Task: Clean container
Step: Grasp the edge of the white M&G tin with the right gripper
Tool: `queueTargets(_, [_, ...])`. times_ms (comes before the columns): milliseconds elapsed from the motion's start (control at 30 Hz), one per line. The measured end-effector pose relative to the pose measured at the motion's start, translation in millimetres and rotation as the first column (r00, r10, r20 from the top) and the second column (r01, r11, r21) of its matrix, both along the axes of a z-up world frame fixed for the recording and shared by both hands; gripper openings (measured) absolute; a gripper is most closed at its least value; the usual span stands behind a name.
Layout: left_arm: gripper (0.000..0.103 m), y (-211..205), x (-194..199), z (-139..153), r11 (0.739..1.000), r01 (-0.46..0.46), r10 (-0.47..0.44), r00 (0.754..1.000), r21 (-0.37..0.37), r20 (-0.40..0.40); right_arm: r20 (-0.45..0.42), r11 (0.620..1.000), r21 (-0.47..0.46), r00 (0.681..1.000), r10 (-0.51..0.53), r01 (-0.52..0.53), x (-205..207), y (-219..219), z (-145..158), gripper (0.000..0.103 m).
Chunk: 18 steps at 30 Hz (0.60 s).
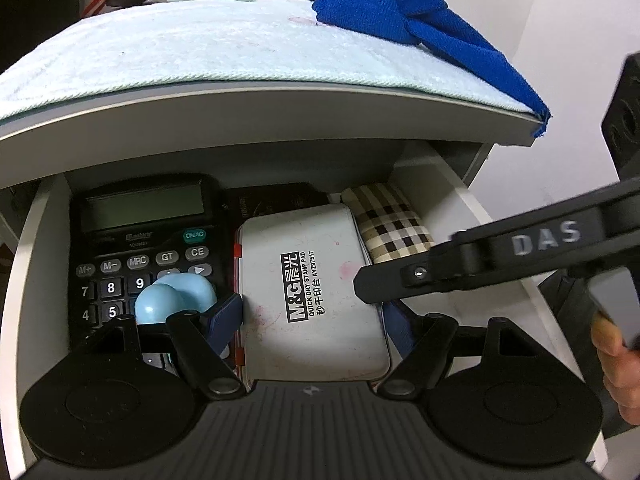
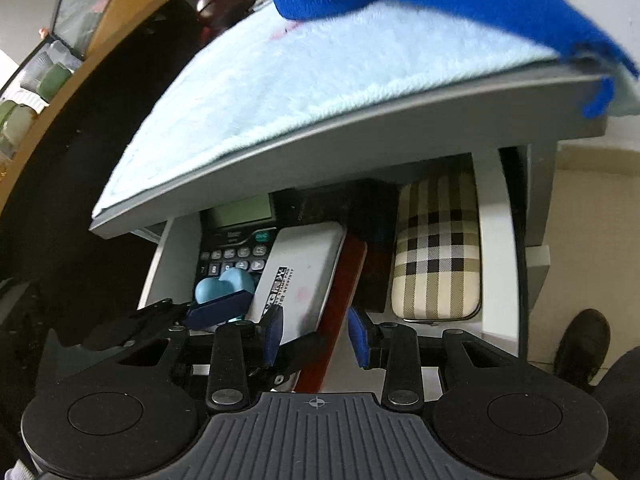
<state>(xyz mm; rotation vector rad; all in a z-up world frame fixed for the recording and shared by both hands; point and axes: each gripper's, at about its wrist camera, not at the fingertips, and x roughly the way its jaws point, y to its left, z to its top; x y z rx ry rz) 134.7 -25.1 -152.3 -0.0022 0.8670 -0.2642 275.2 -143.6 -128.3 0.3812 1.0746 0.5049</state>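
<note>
1. Left wrist view: we look down into an open white drawer (image 1: 436, 184) under a grey desktop covered by a pale blue towel (image 1: 200, 52), with a crumpled blue cloth (image 1: 384, 4) on the towel at its right end.
2. In the drawer, a black calculator (image 1: 140, 240) lies at the left with a light blue rounded object (image 1: 176, 296) on its keys.
3. The task's container, a white stamp pad tin (image 1: 316, 292) printed "M&G Quick Dry Stamp Pad", sits in the middle; red smudges mark its lid.
4. A checked case (image 1: 392, 220) lies at the right, and a dark flat item behind the tin is mostly hidden.
5. Our left gripper (image 1: 316, 316) has its fingers spread wide, one on each side of the tin; we cannot tell whether the pads press on it.
6. Our right gripper (image 2: 314, 334) reaches in from the right; its fingers stand partly apart around the tin's near corner and red edge, and contact is not clear.
7. Right wrist view: this picture is blurred, the tin (image 2: 300, 268) appears tilted, and a dark shoe (image 2: 582, 344) shows on the floor at the right.
8. The drawer's back lies hidden under the desktop, and the gripper body covers its front.
</note>
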Motion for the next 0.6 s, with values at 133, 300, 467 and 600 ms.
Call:
queueTargets(133, [0.081, -3, -2, -1, 0.997, 0.010, -0.012, 1.000, 0.080, 0.021, -0.017, 0.999, -0.030, 1.000, -0.017, 0.017, 3, 13, -7, 0.043])
queueTargets(300, [0.082, -9, -3, -7, 0.983, 0.031, -0.036, 0.999, 0.183, 0.023, -0.044, 0.998, -0.038, 0.998, -0.045, 0.043, 2, 26, -16, 0.053])
queueTargets(467, [0.083, -15, -2, -15, 0.966, 0.046, -0.052, 0.999, 0.253, 0.014, -0.055, 0.998, -0.038, 0.997, -0.060, 0.058, -14, 27, -24, 0.053])
queueTargets(600, [0.085, -18, -2, -20, 0.954, 0.049, -0.056, 0.998, 0.295, 0.018, -0.058, 0.997, -0.027, 0.996, -0.068, 0.066, -22, 23, -25, 0.053])
